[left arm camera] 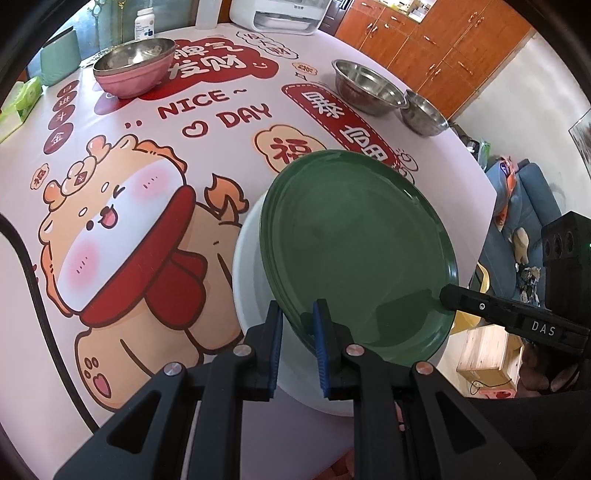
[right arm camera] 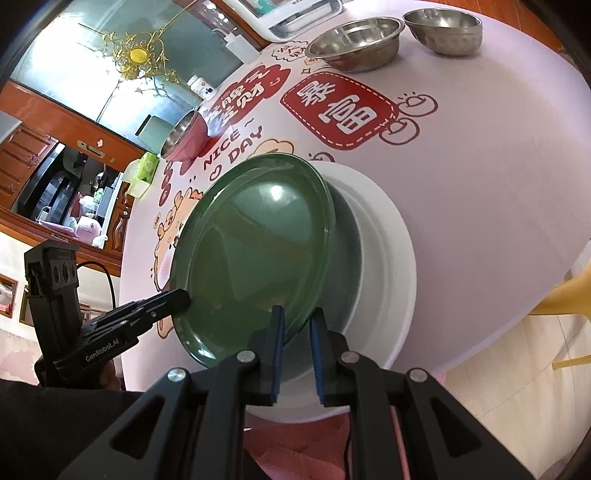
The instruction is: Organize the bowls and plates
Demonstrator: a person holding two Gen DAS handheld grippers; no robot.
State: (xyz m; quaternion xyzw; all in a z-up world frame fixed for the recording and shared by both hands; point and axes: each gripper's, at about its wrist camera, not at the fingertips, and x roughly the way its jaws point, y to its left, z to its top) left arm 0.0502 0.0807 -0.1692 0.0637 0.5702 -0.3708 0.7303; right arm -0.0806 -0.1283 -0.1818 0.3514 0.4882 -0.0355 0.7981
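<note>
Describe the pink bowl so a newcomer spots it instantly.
Start at the table with the cartoon cloth, then look to its far side near the white pill bottle. The pink bowl sits there alone: steel inside, pink outside, unlike the two bare steel bowls opposite.

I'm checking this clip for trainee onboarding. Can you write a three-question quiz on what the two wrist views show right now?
1. True or false: only the left claw grips the green plate.
2. What lies directly under the green plate? A) the pink bowl B) a white plate C) bare tablecloth
3. How many all-steel bowls stand together at the far side of the table?

Key:
1. False: the right claw is shut on its rim too.
2. B
3. Two: a wider steel bowl and a smaller steel bowl beside it.
</note>
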